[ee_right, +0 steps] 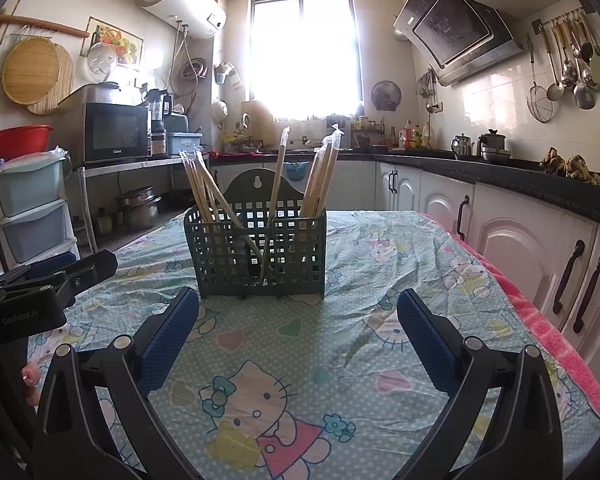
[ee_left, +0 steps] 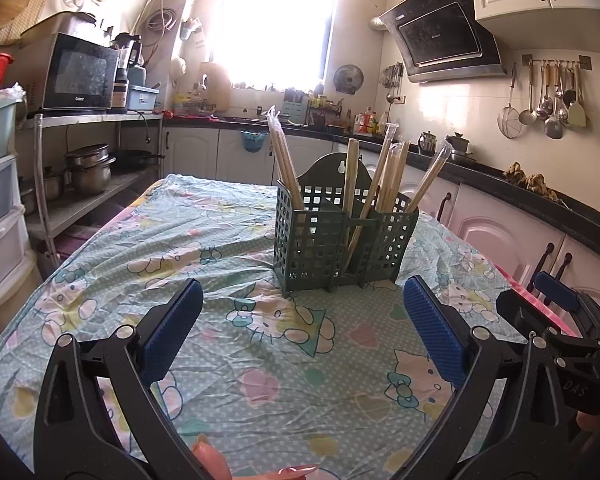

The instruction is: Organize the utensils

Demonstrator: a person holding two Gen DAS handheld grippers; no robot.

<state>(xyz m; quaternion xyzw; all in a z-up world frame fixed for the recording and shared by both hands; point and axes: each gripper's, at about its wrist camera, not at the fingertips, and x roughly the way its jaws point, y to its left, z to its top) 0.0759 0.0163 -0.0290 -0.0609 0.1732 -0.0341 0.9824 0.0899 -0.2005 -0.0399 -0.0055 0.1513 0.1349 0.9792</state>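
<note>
Both the left gripper (ee_left: 303, 312) and right gripper (ee_right: 298, 322) hover with fingers apart, empty, near the green basket (ee_right: 256, 248) of chopsticks (ee_right: 320, 176) on the desk (ee_right: 360, 344).

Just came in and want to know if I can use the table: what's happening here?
A person holds two grippers, left gripper and right gripper, both open and empty, hovering over the cartoon-print tablecloth. Ahead of them stands a green utensil basket whose compartments hold wrapped chopsticks standing on end. No utensils lie loose on the visible part of the cloth, and nothing is being gripped right now.
</note>
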